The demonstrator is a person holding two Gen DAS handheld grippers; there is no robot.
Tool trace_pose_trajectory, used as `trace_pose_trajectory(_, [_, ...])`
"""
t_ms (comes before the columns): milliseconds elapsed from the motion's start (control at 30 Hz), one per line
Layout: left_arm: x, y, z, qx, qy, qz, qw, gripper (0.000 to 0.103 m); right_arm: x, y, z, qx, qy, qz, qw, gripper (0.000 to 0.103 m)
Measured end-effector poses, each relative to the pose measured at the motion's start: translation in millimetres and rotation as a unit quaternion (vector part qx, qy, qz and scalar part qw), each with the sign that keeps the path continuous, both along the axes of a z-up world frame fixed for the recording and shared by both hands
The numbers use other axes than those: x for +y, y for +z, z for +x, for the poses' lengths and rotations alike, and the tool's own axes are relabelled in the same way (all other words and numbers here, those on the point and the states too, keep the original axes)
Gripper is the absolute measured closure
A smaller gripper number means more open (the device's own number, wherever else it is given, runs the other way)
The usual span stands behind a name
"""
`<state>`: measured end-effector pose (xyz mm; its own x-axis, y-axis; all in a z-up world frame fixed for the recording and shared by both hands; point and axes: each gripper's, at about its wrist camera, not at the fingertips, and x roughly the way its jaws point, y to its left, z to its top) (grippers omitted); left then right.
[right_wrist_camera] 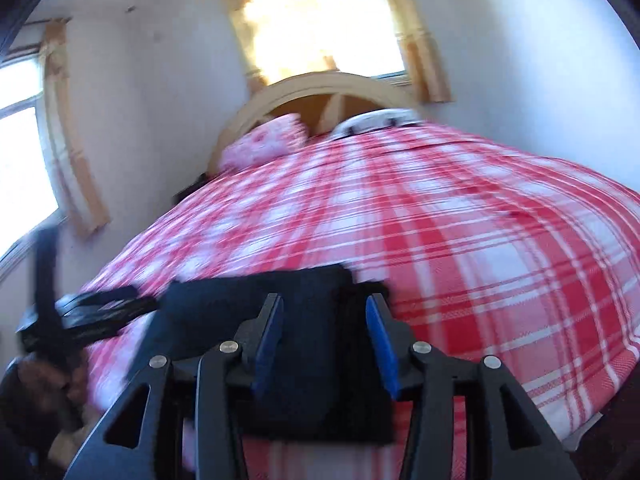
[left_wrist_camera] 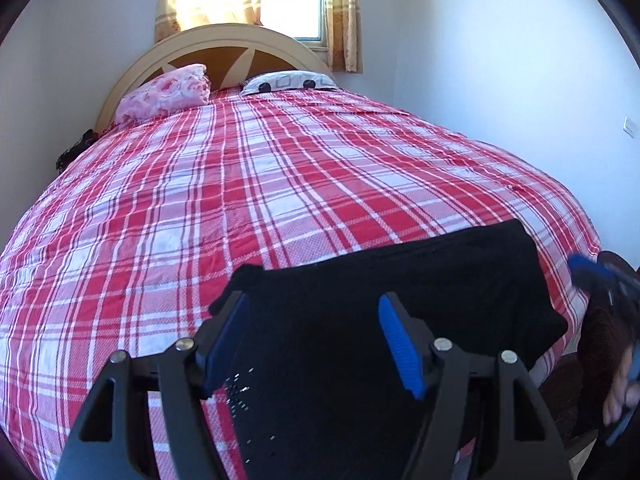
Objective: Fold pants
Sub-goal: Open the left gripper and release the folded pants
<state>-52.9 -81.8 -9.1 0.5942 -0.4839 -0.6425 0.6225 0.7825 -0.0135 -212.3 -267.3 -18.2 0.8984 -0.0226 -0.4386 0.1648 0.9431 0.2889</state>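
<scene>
You're looking down the left tool (left_wrist_camera: 316, 344) now, and its blue pads are standing wide apart with nothing pinched between them; the black pants (left_wrist_camera: 400, 300) are lying folded into a compact dark block just beyond and beneath the fingertips, filling the lower middle of the left wrist frame. The pants are resting on the red-and-white plaid bedspread (left_wrist_camera: 240, 184), close to the near edge of the bed, with a few small pale specks showing on the dark cloth at the lower centre. At the far right edge of that frame you're catching a blurred glimpse of your other hand (left_wrist_camera: 618, 396) wrapped around blue and black hardware. Over in the right wrist view, everything is smearing with motion blur; the right tool (right_wrist_camera: 324, 340) is sitting partly open, its pads parted with a clear gap and gripping nothing, while the pants (right_wrist_camera: 256, 292) are lying under and just past the fingertips in the lower middle of the frame. At the lower left there, the left tool (right_wrist_camera: 100, 308) is showing as a dark blurred shape beside the pants. Up at the top of both views, the arched wooden headboard (left_wrist_camera: 224, 40) is standing against the wall, with a pink floral pillow (left_wrist_camera: 168, 92) on its left and a white patterned pillow (left_wrist_camera: 288, 80) to its right, and sunlit yellow curtains (left_wrist_camera: 344, 16) are hanging at the window above.
</scene>
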Motion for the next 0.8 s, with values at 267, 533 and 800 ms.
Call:
trace_pose_trajectory(267, [-9,-31,22,0.043,0.035,0.025,0.9982,0.015,36,-51,14,0.111,0.043,-0.044,0.992,0.060])
trace_pose_trajectory(533, [2,-25,23,0.042,0.062,0.032,0.9967,0.007,26,-38,8,0.079,0.042,-0.008,0.996,0.059])
trace_pose_trajectory(800, [-2,-27,36,0.050,0.092,0.048,0.9934,0.007,6,-7,35,0.034,-0.020,-0.017,0.999,0.058])
